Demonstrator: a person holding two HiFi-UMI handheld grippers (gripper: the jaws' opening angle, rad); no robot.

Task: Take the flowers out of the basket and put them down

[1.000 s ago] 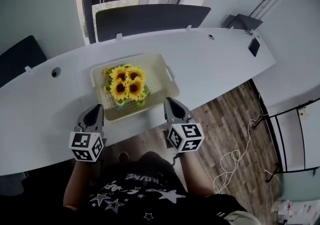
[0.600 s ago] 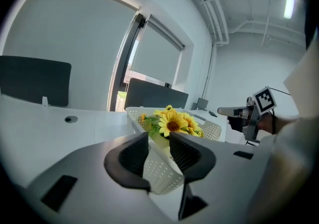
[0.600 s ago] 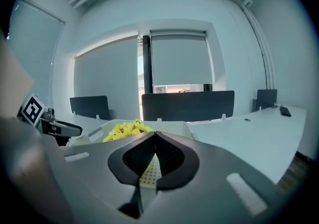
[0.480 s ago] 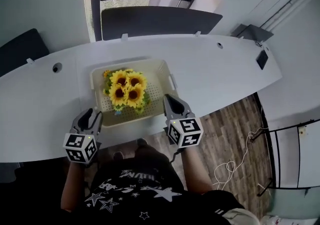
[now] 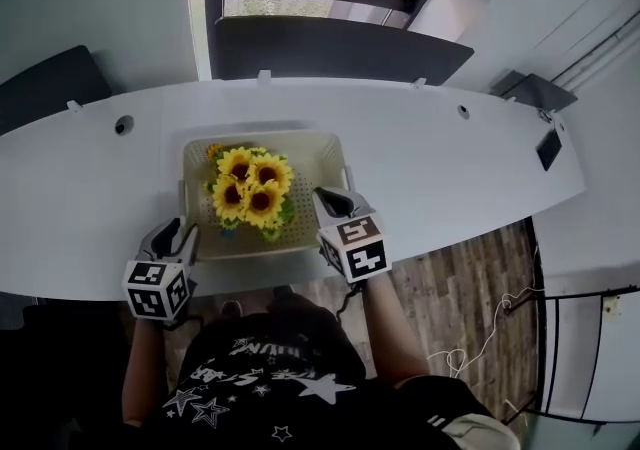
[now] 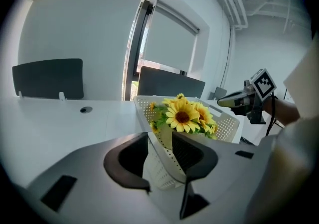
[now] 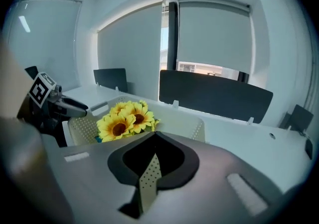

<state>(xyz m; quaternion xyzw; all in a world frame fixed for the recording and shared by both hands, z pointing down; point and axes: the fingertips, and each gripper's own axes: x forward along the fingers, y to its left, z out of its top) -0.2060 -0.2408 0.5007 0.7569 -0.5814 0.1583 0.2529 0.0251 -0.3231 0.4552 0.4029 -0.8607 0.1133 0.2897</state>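
A bunch of yellow sunflowers (image 5: 252,188) lies in a cream perforated basket (image 5: 316,170) on the white desk. My left gripper (image 5: 180,232) is at the basket's near left corner. Its jaws are opening, with the corner wall (image 6: 162,168) between them and gaps on both sides. My right gripper (image 5: 331,201) is at the near right corner, shut on a strip of the perforated rim (image 7: 148,180). The left gripper view shows the flowers (image 6: 183,116) just beyond the jaws. In the right gripper view the flowers (image 7: 124,121) lie ahead to the left.
The long white desk (image 5: 450,168) has a cable hole (image 5: 123,124) at the left and a black device (image 5: 548,150) at the far right. Dark partition screens (image 5: 330,48) stand behind it. Wooden floor (image 5: 450,298) shows past the near edge.
My left gripper's jaws went from shut to wide apart around the basket's near left corner. The right gripper moved in to the near right corner and stayed shut.
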